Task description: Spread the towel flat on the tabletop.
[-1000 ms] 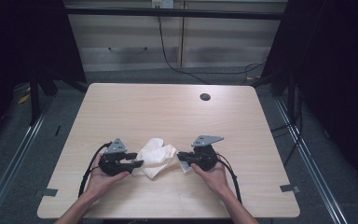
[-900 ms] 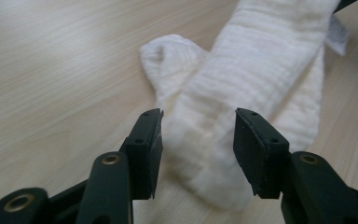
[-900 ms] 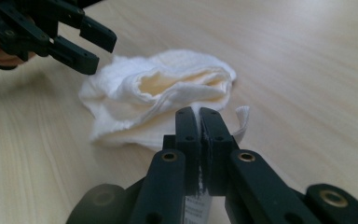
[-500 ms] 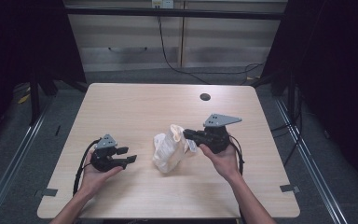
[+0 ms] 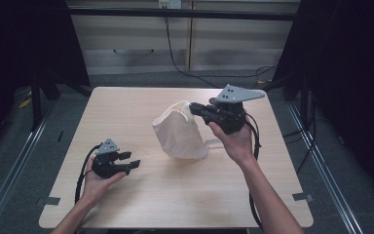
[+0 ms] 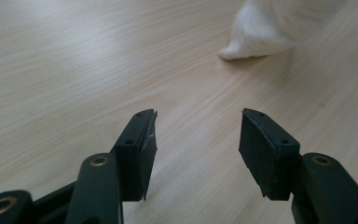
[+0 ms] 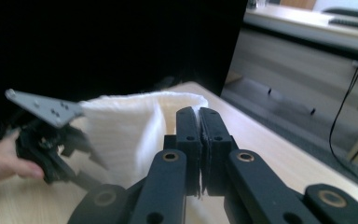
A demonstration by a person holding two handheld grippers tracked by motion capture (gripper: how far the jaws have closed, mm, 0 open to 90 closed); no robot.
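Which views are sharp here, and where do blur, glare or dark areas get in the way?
High view: sharp on the table, surroundings fall to black. Left gripper view: jaws crisp, a soft sheen on the wood, the white cloth out of focus. Right gripper view: the right tool sharp on the cloth, the left tool and hand blurred, upper left black.

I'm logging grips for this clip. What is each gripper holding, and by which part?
The right gripper is shut on the white cloth, pinching its top edge so it hangs over the table. The left gripper is open and holds nothing.
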